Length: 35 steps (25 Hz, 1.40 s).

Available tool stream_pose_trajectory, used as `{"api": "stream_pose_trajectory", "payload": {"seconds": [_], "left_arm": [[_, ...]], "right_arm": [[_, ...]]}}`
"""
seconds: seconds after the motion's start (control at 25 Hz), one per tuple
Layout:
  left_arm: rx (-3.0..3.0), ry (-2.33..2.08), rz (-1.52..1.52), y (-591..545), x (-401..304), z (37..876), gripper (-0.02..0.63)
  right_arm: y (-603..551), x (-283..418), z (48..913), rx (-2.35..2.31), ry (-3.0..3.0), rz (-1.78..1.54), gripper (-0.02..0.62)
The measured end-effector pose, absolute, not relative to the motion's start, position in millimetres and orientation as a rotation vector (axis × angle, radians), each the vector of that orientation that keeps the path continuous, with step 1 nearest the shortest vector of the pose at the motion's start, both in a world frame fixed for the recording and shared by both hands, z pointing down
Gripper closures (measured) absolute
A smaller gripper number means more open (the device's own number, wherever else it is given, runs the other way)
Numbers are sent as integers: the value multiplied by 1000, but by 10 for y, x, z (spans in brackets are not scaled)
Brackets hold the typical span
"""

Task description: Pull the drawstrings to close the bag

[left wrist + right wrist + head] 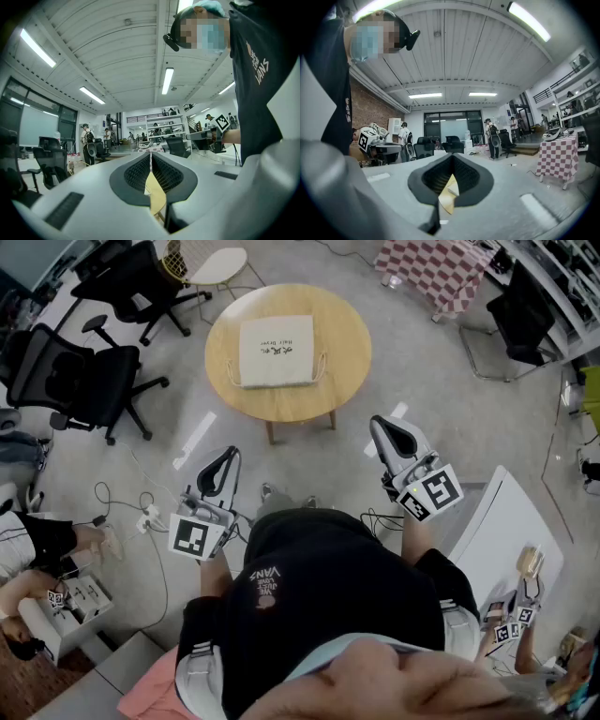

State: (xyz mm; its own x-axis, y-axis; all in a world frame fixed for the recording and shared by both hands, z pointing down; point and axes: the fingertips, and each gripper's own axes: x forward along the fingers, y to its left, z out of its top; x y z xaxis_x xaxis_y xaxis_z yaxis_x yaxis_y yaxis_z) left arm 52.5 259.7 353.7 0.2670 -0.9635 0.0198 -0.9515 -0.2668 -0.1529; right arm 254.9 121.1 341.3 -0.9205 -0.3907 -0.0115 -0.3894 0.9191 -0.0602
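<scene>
Pre-approach, pull not begun: drawstring bag (277, 351) flat on round counter (349, 352), well apart from both tools. Jaws together, empty: left tool (229, 454), right tool (378, 423). Next: reach bag, open, pinch drawstrings (324, 366) at bag's sides.

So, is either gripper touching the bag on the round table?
No: in the head view the left gripper and right gripper are both near the person's body, apart from the round table where the bag lies.

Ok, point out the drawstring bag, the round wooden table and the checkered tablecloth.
drawstring bag (277, 352), head view, middle of its cream cloth face.
round wooden table (349, 343), head view, bare top right of the bag.
checkered tablecloth (431, 268), head view, middle of the cloth.
</scene>
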Motion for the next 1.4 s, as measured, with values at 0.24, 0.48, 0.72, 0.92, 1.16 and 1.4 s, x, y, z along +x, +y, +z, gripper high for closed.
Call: {"api": "stream_pose_trajectory", "payload": {"seconds": [0.24,0.48,0.72,0.92,1.16,1.4], "left_arm": [[-2405,1840,-177,2642,580,3520,586],[-2405,1850,-176,2708,524,3582,586],[-2443,1863,-162,2569,306,3684,586],[-2498,1820,-166,2233,113,3798,586],[-2585,1780,-163,1813,-225,3937,586],[-2666,1729,-204,1349,-732,4035,586]], "right_arm": [[1241,2583,3397,-596,3052,-90,598],[1326,2485,3371,-482,3016,-102,597],[1244,2312,3455,-465,3033,-101,597],[1043,2157,3588,-481,3055,-150,597],[719,1824,3755,-535,3080,-251,597],[359,1374,3770,-602,3070,-261,597]]}}
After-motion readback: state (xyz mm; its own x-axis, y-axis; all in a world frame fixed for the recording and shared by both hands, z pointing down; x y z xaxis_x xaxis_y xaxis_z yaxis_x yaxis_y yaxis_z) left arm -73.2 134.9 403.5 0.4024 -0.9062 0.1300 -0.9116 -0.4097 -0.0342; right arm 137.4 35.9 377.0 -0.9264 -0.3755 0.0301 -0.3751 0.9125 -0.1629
